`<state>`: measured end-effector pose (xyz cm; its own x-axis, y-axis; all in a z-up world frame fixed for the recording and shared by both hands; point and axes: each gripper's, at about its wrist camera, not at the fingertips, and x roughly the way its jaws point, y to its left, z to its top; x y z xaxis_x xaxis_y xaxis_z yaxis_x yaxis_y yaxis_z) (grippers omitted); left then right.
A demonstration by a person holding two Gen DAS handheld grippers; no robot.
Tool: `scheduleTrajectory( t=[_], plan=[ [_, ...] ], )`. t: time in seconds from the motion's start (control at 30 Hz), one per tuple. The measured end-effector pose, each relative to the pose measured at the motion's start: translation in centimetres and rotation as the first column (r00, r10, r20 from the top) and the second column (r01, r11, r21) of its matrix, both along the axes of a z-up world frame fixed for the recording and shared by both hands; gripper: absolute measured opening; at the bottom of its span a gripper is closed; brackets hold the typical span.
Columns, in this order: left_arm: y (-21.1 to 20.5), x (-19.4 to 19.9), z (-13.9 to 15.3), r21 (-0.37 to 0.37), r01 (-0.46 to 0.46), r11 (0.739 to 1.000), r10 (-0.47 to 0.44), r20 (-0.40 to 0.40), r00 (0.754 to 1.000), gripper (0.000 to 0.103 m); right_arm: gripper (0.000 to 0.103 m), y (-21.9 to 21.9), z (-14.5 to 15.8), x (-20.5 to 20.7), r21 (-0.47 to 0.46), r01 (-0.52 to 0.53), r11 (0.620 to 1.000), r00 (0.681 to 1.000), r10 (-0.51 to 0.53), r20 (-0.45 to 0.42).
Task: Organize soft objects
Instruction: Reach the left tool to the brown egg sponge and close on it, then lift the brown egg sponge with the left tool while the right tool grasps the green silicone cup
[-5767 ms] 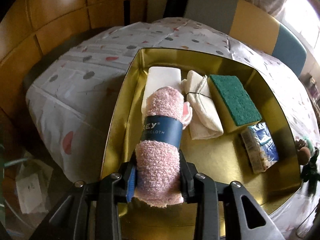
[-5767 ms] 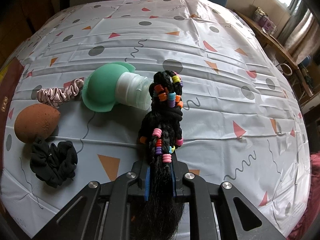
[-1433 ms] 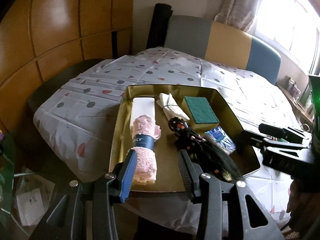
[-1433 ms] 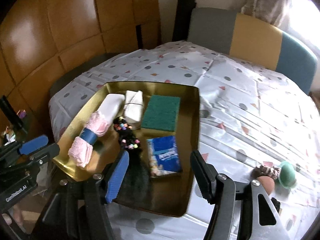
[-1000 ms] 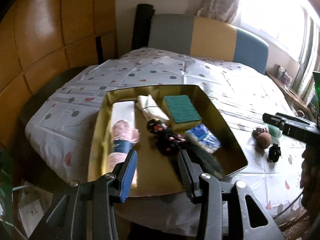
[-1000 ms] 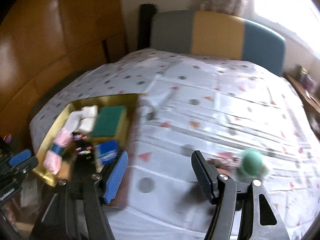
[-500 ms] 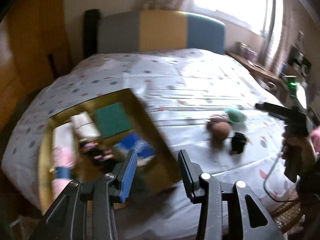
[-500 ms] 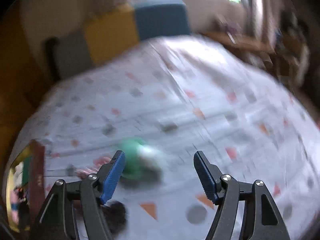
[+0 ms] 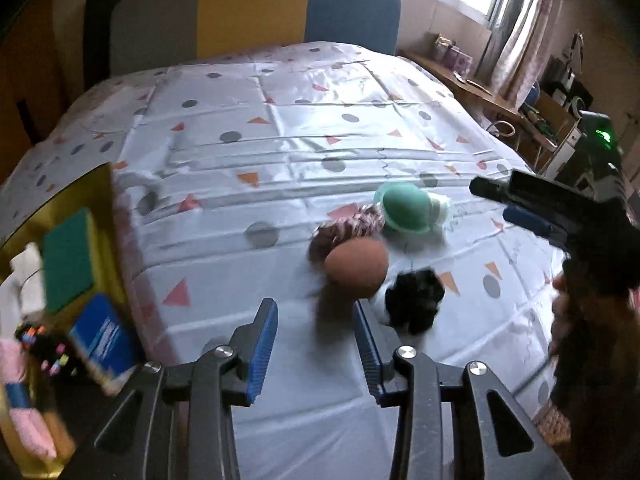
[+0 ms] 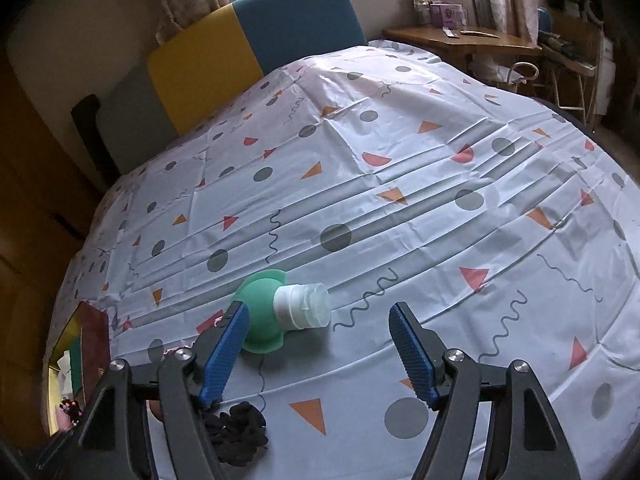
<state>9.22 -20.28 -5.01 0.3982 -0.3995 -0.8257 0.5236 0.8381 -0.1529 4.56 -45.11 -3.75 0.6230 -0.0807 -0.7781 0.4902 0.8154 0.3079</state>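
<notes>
Patterned cloth (image 10: 400, 184) covers the table, with a striped chair back (image 9: 256, 12) behind it. Four soft things lie close together on the cloth: a brown sponge (image 9: 356, 267), a pink scrunchie (image 9: 352, 222), a green silicone piece (image 10: 264, 312) and a black scrunchie (image 9: 416, 300). At the left edge sits the gold tray (image 9: 80, 188). The left gripper (image 9: 316, 344) hangs just short of the sponge, its jaws closing on nothing. The right gripper (image 10: 320, 344) stands spread and empty over the green piece.

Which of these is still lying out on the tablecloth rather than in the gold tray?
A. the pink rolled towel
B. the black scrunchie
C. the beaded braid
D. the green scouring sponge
B: the black scrunchie lies on the tablecloth beside the brown sponge, outside the gold tray.
</notes>
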Motion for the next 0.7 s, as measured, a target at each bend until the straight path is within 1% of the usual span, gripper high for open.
scheduleTrajectory(
  t=[0.03, 0.1, 0.17, 0.27, 0.33, 0.4, 0.47, 0.5, 0.57, 0.6, 0.67, 0.7],
  plan=[
    [-0.4, 0.4, -0.1, -0.007, 0.001, 1.0, -0.001, -0.009, 1.0, 0.039, 0.073, -0.1, 0.0, 0.0, 0.005, 0.0, 1.0, 1.0, 0.0, 0.003],
    [-1.7, 1.3, -0.6, 0.001, 0.012, 1.0, -0.011, -0.034, 0.999, 0.04, 0.073, -0.1, 0.1, 0.0, 0.01, 0.002, 1.0, 1.0, -0.002, 0.005],
    [-2.9, 2.1, -1.1, -0.001, 0.027, 1.0, -0.027, -0.038, 0.999, 0.043, 0.074, -0.2, 0.1, 0.0, 0.02, 0.003, 1.0, 1.0, -0.003, 0.005],
    [-4.5, 3.1, -2.2, 0.019, 0.042, 0.999, -0.041, -0.051, 0.998, 0.043, 0.074, -0.4, -0.1, 0.0, 0.038, 0.005, 0.999, 1.0, -0.005, 0.002],
    [-5.6, 3.5, -2.9, 0.036, 0.066, 0.997, -0.064, -0.051, 0.997, 0.044, 0.075, -0.5, -0.3, 0.1, 0.05, 0.006, 0.999, 1.0, -0.006, -0.002],
    [-6.1, 3.9, -3.4, 0.042, 0.067, 0.997, -0.065, -0.04, 0.997, 0.047, 0.075, -0.6, -0.4, 0.1, 0.057, 0.008, 0.998, 1.0, -0.007, -0.003],
    [-6.3, 4.3, -4.0, 0.049, 0.063, 0.997, -0.061, -0.041, 0.997, 0.047, 0.074, -0.7, -0.4, 0.1, 0.061, 0.012, 0.998, 1.0, -0.012, 0.0],
    [-6.1, 4.5, -4.1, 0.032, 0.052, 0.998, -0.05, -0.053, 0.997, 0.047, 0.074, -0.8, -0.4, 0.1, 0.06, 0.018, 0.998, 1.0, -0.018, 0.002],
    [-6.0, 4.8, -4.9, -0.001, 0.076, 0.997, -0.076, -0.114, 0.991, 0.05, 0.075, -1.1, -0.4, 0.0, 0.066, 0.028, 0.997, 1.0, -0.028, -0.001],
    [-6.2, 4.7, -5.3, -0.001, 0.088, 0.996, -0.087, -0.13, 0.988, 0.049, 0.074, -1.2, -0.5, 0.0, 0.072, 0.034, 0.997, 0.999, -0.034, -0.002],
    [-6.0, 4.1, -5.5, -0.017, 0.098, 0.995, -0.099, -0.128, 0.987, 0.046, 0.074, -1.5, -0.7, -0.1, 0.086, 0.044, 0.995, 0.999, -0.044, -0.008],
    [-6.1, 3.7, -5.5, -0.015, 0.107, 0.994, -0.108, -0.122, 0.987, 0.041, 0.075, -1.7, -0.8, -0.2, 0.093, 0.052, 0.994, 0.999, -0.051, -0.012]
  ],
)
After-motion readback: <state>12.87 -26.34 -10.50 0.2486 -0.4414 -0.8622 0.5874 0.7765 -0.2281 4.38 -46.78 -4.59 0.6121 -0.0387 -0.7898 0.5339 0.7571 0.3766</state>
